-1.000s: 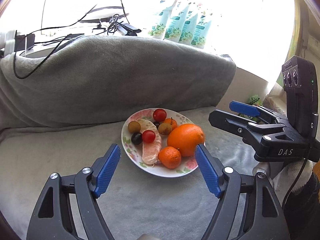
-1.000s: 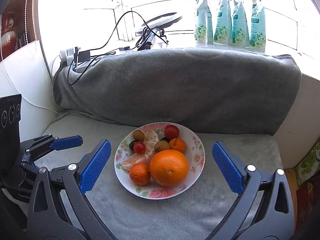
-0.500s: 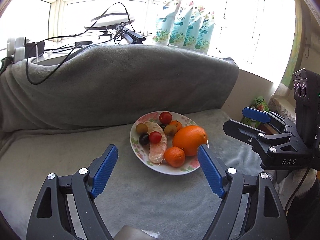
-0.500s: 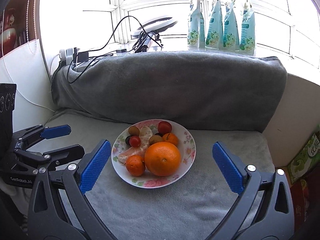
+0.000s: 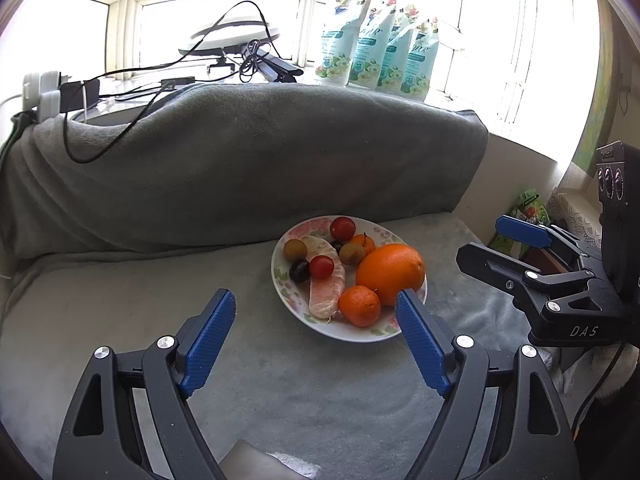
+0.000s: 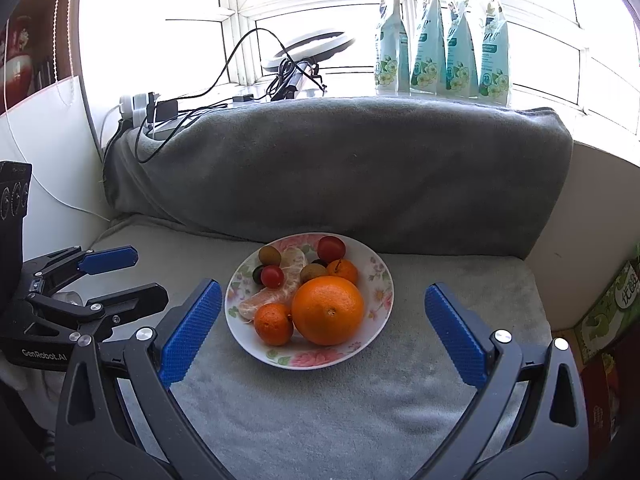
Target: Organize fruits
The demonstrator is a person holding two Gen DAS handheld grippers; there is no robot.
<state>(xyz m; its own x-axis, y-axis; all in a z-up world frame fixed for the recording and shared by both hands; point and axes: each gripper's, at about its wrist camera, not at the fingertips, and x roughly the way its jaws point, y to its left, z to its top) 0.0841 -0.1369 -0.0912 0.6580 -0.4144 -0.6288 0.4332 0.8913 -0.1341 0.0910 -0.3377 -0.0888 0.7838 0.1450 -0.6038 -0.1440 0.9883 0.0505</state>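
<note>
the floral plate (image 6: 380, 280) of fruits sits on the grey cushion (image 6: 320, 400), a large orange (image 6: 328, 310) at its front. the left gripper (image 5: 316, 336) and right gripper (image 6: 324, 330) hover short of it, fingers spread and holding nothing.

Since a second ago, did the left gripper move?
Yes. The left gripper backed away from the plate: against the grey cushion, the plate looks smaller and farther.

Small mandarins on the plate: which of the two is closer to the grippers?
The front mandarin, at the plate's near edge beside the big orange. The other mandarin sits behind that orange, toward the cushion.
</note>
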